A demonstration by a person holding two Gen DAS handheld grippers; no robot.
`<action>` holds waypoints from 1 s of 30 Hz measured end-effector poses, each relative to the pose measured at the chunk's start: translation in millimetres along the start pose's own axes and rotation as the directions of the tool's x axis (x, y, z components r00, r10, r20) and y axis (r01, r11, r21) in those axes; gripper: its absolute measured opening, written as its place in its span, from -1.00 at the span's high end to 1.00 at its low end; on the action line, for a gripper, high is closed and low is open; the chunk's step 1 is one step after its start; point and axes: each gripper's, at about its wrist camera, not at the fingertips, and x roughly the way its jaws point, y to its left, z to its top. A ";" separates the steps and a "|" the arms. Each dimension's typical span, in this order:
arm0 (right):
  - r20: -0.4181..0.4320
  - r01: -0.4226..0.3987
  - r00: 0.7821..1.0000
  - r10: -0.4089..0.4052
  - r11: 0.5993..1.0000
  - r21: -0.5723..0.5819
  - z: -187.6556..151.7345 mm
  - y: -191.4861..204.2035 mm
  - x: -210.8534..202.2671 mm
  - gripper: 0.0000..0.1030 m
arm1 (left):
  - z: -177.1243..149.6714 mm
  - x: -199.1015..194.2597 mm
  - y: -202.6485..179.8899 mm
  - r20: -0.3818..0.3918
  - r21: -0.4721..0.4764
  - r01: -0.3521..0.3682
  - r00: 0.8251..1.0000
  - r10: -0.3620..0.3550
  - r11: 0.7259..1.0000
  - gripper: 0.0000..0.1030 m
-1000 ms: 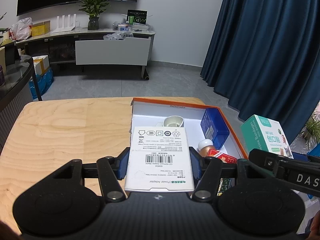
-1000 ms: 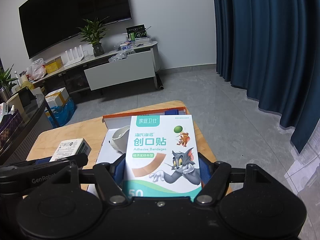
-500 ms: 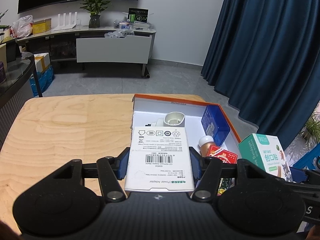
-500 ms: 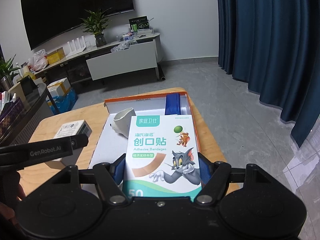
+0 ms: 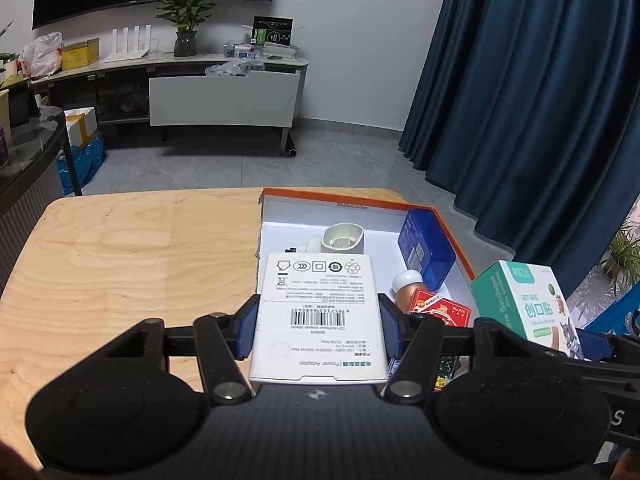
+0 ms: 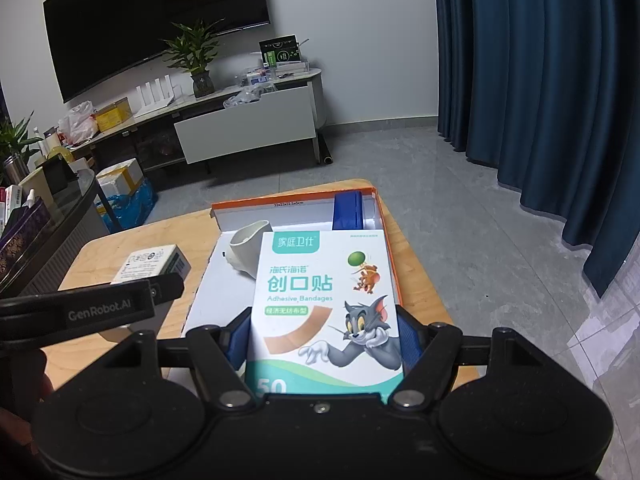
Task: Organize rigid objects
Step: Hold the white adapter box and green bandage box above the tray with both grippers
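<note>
Right now my left gripper (image 5: pixel 318 330) clamps the adapter box (image 5: pixel 319 316) and my right gripper (image 6: pixel 323 340) clamps the bandage box (image 6: pixel 326 304), above the tray (image 5: pixel 348 199). With 2 loads converging, I judge they could collide, or a box could land on the bottle (image 5: pixel 406 286).

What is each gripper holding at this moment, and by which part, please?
Left gripper: white power adapter box, by its long sides. Right gripper: adhesive bandages box, by its side edges near the bottom.

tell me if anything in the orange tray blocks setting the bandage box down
Partly: the white cup, blue case and red box occupy spots in the orange tray; bare white floor shows between them for the bandage box.
</note>
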 end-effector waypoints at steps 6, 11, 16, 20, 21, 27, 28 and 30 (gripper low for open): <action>-0.001 0.000 1.000 0.000 1.000 -0.001 0.2 0.3 0.0 -0.63 | 1.1 3.1 -0.8 -0.005 0.005 0.001 1.000 -0.001 1.000 -0.17; -0.001 -0.002 1.000 0.002 1.000 -0.001 -0.2 -0.1 0.3 -0.63 | 1.1 5.7 -1.1 -0.009 0.006 0.002 1.000 -0.002 1.000 -0.17; -0.001 -0.003 1.000 0.003 1.000 -0.002 -0.6 -0.1 0.4 -0.63 | 0.7 11.0 -1.7 -0.019 0.010 0.007 1.000 -0.007 1.000 -0.17; -0.003 0.001 1.000 -0.002 1.000 -0.010 -1.0 0.0 3.1 -0.63 | 0.5 15.2 -2.5 -0.028 0.012 0.016 0.999 -0.016 1.000 -0.17; -0.005 0.000 1.000 0.000 1.000 -0.007 -1.2 -0.3 4.5 -0.63 | 0.7 16.4 -3.1 -0.030 0.014 0.018 0.999 -0.018 1.000 -0.17; -0.010 0.001 1.000 -0.001 1.000 -0.008 0.3 -1.8 10.0 -0.63 | 2.0 30.3 -5.6 -0.055 0.025 0.042 0.998 -0.041 0.999 -0.17; -0.010 0.004 1.000 -0.004 1.000 -0.009 0.7 -2.3 11.2 -0.63 | 2.8 33.7 -5.9 -0.060 0.025 0.049 0.997 -0.047 0.999 -0.17; -0.013 0.003 1.000 -0.003 1.000 -0.009 1.8 -2.5 13.9 -0.63 | 4.2 41.0 -6.8 -0.074 0.019 0.068 0.995 -0.067 0.997 -0.17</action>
